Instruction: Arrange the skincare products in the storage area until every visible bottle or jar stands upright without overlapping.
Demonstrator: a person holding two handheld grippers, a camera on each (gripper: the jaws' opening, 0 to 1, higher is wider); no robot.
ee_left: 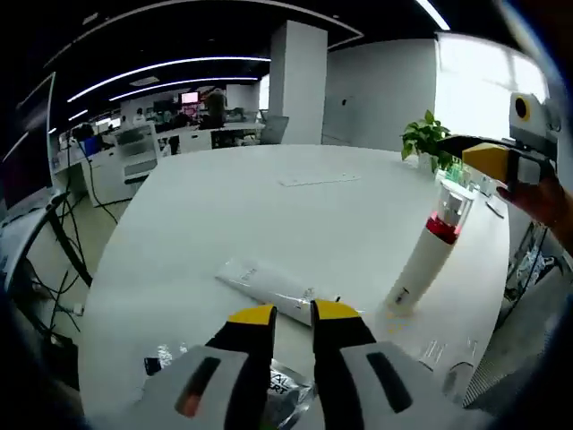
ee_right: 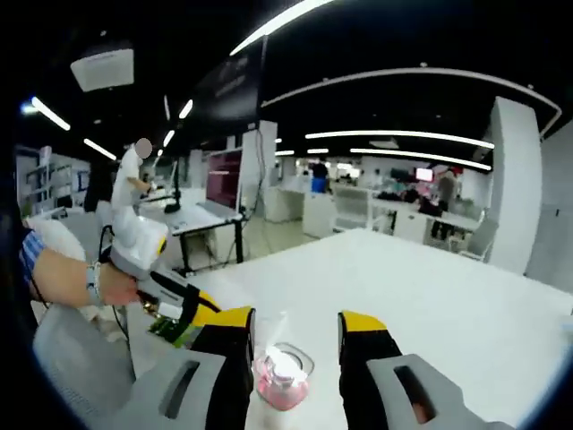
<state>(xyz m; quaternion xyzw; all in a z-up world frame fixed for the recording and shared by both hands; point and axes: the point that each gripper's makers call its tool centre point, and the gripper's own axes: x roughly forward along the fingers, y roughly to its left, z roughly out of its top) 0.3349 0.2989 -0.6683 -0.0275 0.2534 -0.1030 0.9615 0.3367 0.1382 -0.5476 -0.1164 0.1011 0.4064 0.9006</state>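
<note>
A tall white bottle (ee_left: 423,262) with a red band and a clear cap stands on the white table (ee_left: 233,206), leaning slightly in the left gripper view. My right gripper (ee_left: 474,154) hovers just above its cap. In the right gripper view I look down on the pink, clear-capped top of the bottle (ee_right: 283,374), low between the jaws of my right gripper (ee_right: 297,322); they stand open, with a gap to the right jaw. A white tube (ee_left: 269,285) lies flat just beyond my left gripper (ee_left: 294,313), whose jaws are a little apart and empty.
A potted green plant (ee_left: 428,139) stands at the table's far right edge, and a flat sheet (ee_left: 318,179) lies farther back. A dark packet (ee_left: 288,394) sits under my left gripper. A hand (ee_right: 107,285) holds the left gripper (ee_right: 192,309) at the left. Office desks lie beyond.
</note>
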